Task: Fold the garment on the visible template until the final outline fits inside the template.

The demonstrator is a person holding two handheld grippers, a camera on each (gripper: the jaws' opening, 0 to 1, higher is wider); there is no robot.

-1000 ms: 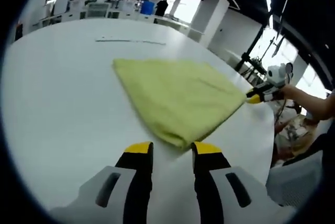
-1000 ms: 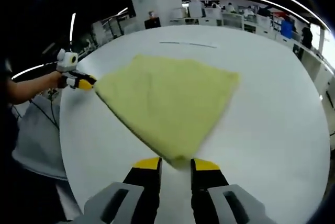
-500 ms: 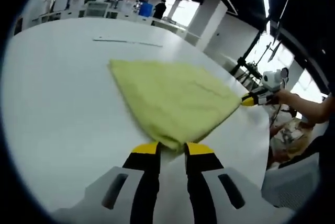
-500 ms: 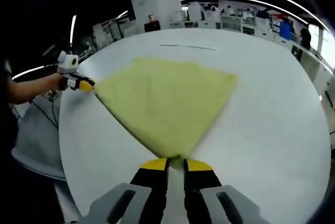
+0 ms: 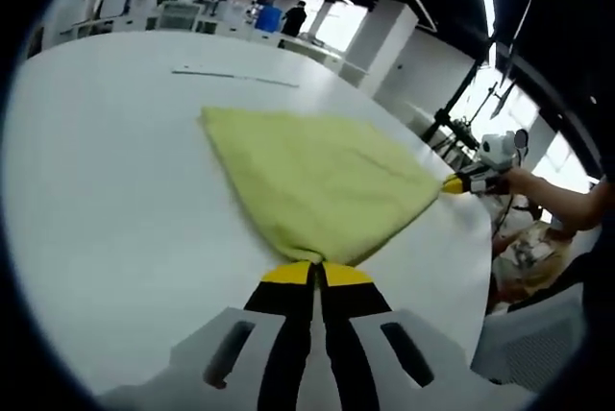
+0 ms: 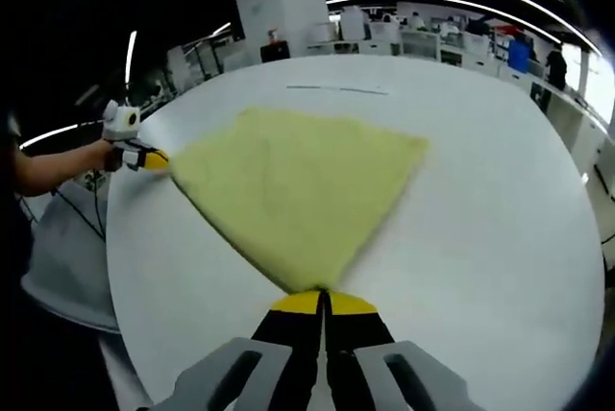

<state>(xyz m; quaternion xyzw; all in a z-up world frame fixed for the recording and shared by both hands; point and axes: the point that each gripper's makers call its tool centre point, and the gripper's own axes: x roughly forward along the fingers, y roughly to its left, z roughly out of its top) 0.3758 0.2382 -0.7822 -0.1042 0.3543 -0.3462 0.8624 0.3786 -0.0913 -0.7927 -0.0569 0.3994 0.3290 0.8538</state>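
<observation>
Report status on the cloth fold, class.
Left gripper shut on yellow-green cloth corner. Right gripper shut on the adjacent corner. Cloth flat on white table. Nothing obstructing.

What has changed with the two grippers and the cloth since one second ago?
Both grippers closed: the left gripper and the right gripper now pinch near corners of the yellow cloth. The cloth stayed flat on the white table.

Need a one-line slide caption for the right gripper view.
Right claw shut on near corner of yellow-green cloth on white table; left claw at far-left corner.
</observation>
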